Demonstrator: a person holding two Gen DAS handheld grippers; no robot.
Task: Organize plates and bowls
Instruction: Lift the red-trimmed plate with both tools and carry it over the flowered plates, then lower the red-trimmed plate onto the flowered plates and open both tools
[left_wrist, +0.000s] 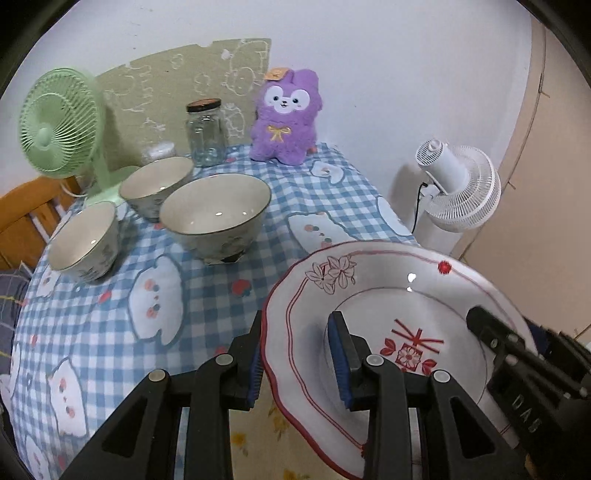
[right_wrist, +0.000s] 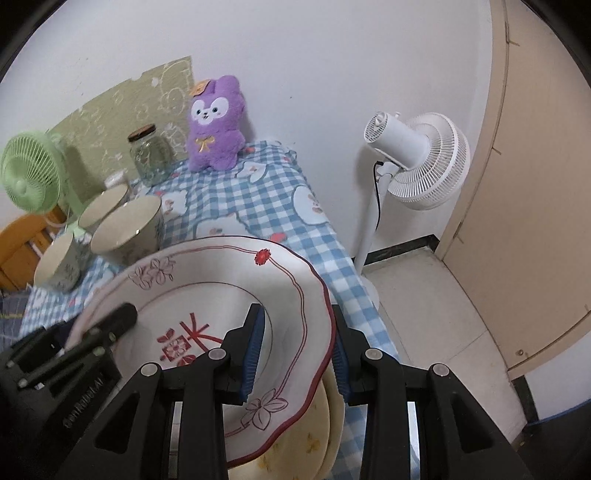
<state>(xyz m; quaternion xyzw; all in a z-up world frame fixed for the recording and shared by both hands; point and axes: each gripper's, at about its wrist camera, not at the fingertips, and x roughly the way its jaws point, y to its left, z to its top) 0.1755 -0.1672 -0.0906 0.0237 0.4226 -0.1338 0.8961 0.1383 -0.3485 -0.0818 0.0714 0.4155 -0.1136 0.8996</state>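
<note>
A white plate (left_wrist: 388, 295) (right_wrist: 207, 280) with a red wavy rim and red flower marks hangs tilted above the checked table (left_wrist: 207, 295). My left gripper (left_wrist: 297, 365) is shut on its left rim. Opposite, my right gripper (right_wrist: 295, 356) is shut on its right rim. Each view also shows the other gripper's black finger lying on the plate. Under the plate lie cream plates (right_wrist: 317, 435) with yellow flowers, mostly hidden. A large bowl (left_wrist: 216, 214) (right_wrist: 127, 229) and two smaller bowls (left_wrist: 157, 184) (left_wrist: 83, 236) stand upright and apart at the table's far left.
At the back stand a green desk fan (left_wrist: 55, 125), a glass jar (left_wrist: 205, 133) and a purple plush toy (left_wrist: 284, 114). A white pedestal fan (right_wrist: 413, 155) is on the floor right of the table, by a beige door (right_wrist: 535, 184).
</note>
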